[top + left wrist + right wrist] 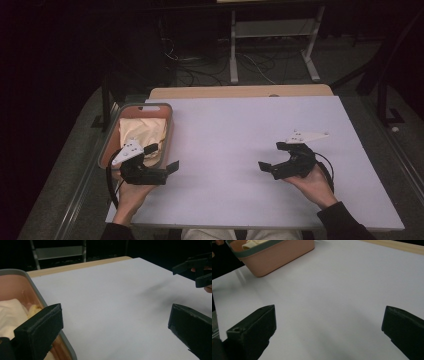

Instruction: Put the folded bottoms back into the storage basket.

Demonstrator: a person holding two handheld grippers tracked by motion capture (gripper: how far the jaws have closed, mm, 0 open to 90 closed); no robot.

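From above, your left gripper hovers jaws apart at the bin holding the cloth, your right gripper equally spread over the desk; both gripper views show empty jaws, so next reach in and pinch the cloth.

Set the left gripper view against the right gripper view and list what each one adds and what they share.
The left gripper view adds the right gripper across the table, open, and looks down into the basket onto the pale cloth.

The right gripper view adds the basket's pink outer wall and grey rim, with a bit of cloth at the top.

Shared: the white table top, its wooden far edge, the basket, and each view's own two black jaws spread wide with nothing between them.
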